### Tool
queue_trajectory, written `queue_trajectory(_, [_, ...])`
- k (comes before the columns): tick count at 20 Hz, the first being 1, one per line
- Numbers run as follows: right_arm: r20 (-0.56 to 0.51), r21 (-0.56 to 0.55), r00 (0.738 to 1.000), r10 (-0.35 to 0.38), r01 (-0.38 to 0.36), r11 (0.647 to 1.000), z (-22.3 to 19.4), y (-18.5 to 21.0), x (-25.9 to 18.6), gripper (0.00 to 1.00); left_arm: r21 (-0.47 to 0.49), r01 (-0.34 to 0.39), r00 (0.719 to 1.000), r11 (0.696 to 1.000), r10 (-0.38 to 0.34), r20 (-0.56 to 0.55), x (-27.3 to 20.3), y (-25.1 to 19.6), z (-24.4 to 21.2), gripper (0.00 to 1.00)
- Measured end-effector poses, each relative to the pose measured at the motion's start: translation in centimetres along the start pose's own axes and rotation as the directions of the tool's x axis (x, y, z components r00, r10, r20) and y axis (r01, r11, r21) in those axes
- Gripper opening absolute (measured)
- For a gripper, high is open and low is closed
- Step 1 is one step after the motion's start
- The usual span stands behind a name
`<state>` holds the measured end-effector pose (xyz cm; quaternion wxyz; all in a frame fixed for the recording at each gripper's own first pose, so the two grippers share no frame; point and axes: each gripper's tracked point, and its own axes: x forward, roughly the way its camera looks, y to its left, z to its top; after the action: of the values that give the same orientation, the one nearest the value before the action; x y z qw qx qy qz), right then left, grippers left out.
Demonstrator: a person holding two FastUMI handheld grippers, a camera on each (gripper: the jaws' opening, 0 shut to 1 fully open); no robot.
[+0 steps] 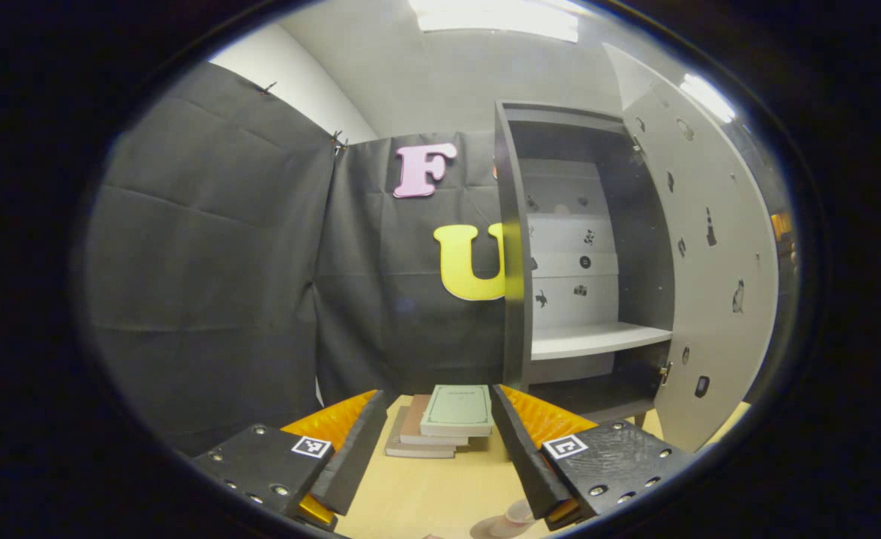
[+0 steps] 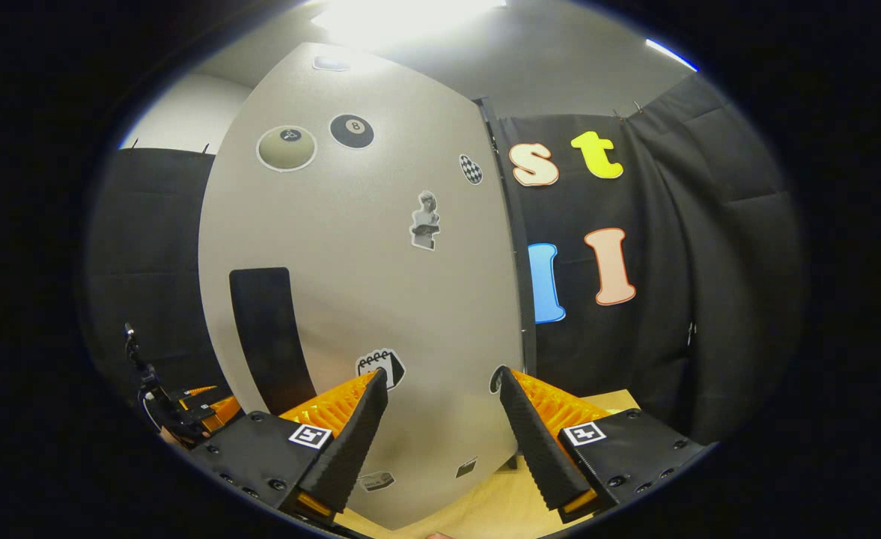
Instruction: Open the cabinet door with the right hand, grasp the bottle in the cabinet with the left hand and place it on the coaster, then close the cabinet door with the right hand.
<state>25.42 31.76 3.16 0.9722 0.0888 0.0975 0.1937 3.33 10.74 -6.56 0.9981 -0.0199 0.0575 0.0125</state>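
The grey cabinet (image 1: 515, 247) stands open, its door (image 1: 709, 262) swung out to the right. I see nothing on its white shelf (image 1: 597, 340). My left gripper (image 1: 438, 393) is open above the table, holding nothing. A small pale pinkish object (image 1: 519, 513) sits low by its right finger, cut off by the view's edge; I cannot tell what it is. In the right gripper view the door's stickered outer face (image 2: 365, 262) is close ahead, with a black handle (image 2: 268, 337) at its left. My right gripper (image 2: 441, 372) is open just before the door, right of the handle.
A stack of books (image 1: 447, 423) lies on the wooden table (image 1: 425, 494) in front of the cabinet. The left gripper (image 2: 186, 408) appears at the far left, beyond the door's edge. Black cloth walls surround the table.
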Motion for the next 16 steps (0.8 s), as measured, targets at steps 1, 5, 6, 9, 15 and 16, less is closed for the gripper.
queue_trajectory(1, [0.002,0.004,1.0,0.006,-0.006,1.0,0.1,0.3,0.4,0.96,0.001,-0.006,1.0,1.0,0.006,0.0,-0.2,0.5,0.0,0.84])
queue_trajectory(5, [0.003,0.011,0.999,0.035,-0.035,0.999,0.1,1.8,2.5,0.96,0.002,-0.036,0.999,0.999,0.036,-0.007,-1.2,2.6,-0.5,0.84])
queue_trajectory(6, [0.001,0.012,0.999,0.044,-0.044,0.999,0.0,2.3,3.1,0.96,0.001,-0.045,0.999,0.999,0.045,-0.011,-1.4,3.2,-0.8,0.84])
queue_trajectory(9, [-0.001,0.018,0.997,0.073,-0.073,0.997,-0.3,3.9,4.7,0.96,-0.005,-0.073,0.997,0.997,0.073,-0.026,-1.7,5.1,-1.5,0.84])
queue_trajectory(15, [0.008,0.033,0.996,0.092,-0.092,0.995,-0.4,6.5,8.2,0.97,-0.019,-0.14,0.989,0.99,0.139,-0.042,-3.3,9.0,-2.1,0.84])
queue_trajectory(16, [0.012,0.036,0.996,0.089,-0.089,0.995,-0.2,6.8,9.0,0.97,-0.019,-0.152,0.987,0.988,0.152,-0.045,-3.4,9.7,-2.2,0.84])
